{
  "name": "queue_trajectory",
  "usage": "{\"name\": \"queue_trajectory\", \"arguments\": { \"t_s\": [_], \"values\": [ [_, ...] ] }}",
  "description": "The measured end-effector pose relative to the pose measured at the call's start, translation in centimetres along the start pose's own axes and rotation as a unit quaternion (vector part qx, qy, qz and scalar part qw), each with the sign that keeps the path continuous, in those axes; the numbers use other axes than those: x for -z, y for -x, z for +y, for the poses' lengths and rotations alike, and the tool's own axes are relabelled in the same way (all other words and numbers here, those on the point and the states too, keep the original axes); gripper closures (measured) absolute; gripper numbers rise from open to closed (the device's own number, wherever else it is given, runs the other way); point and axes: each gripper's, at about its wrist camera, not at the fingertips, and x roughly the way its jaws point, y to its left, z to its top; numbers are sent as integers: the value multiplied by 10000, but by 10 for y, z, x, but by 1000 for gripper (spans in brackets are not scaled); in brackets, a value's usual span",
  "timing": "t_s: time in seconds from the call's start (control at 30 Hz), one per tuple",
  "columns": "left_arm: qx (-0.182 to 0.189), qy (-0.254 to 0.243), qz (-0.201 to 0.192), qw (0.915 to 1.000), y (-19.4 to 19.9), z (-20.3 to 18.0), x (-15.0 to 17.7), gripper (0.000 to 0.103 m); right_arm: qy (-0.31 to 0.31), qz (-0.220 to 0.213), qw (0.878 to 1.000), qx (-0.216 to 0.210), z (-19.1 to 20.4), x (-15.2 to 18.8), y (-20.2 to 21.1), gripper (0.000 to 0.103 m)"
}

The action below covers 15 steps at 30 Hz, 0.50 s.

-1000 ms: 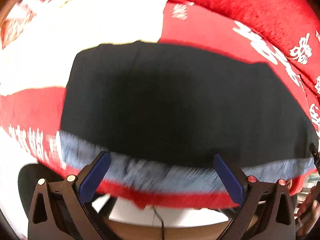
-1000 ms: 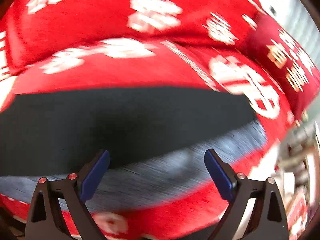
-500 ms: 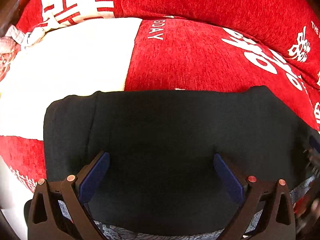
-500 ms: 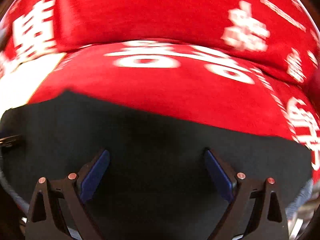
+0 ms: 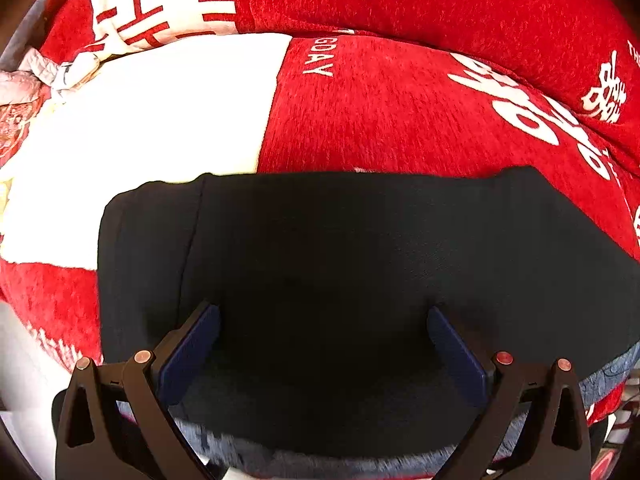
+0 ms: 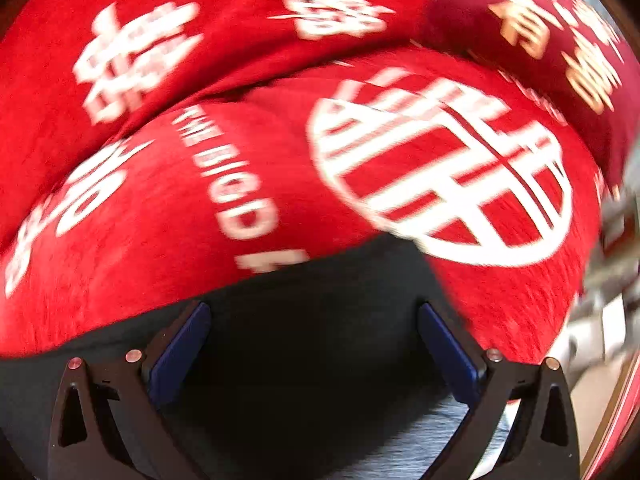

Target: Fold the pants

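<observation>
1. The black pants (image 5: 360, 280) lie flat in a wide band across the red printed blanket (image 5: 400, 120), filling the 6 o'clock half of the left wrist view.
2. The left gripper (image 5: 323, 344) hovers over the pants, jaws wide apart and empty.
3. The right gripper (image 6: 314, 344) is at the pants' right end; its jaws have just been opening, with nothing between them.
4. Advice: pinch both layers at an edge and keep the edges aligned.

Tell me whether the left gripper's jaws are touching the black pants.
Cannot tell. In the left wrist view the left gripper stands open over the black pants, but dark cloth behind the jaws hides any gap or contact.
</observation>
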Motion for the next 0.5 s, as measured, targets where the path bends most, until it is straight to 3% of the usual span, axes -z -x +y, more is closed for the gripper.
{"name": "queue_trajectory", "arguments": {
  "t_s": [0.07,0.17,0.27,0.33,0.4,0.47,0.5],
  "values": [
    [192,-281,12,9994,9,-20,12,0,15,-161,9993,-339,-6,18,24,0],
    [398,-999,-26,9942,21,-68,32,0,781,-366,9927,-840,23,70,64,0],
    [758,-1936,47,9781,25,-138,55,0,1685,-612,9765,-1198,61,117,91,0],
    [846,-2248,142,9706,21,-167,63,0,2187,-706,9644,-1306,82,139,96,0],
    [673,-2436,211,9673,10,-190,67,0,2352,-648,9619,-1231,89,143,85,0],
    [587,-2375,346,9690,-3,-197,64,0,2066,-343,9717,-1092,78,131,56,0],
    [625,-2299,307,9707,-3,-197,62,0,1805,-288,9747,-1290,68,123,48,0]
  ]
}}
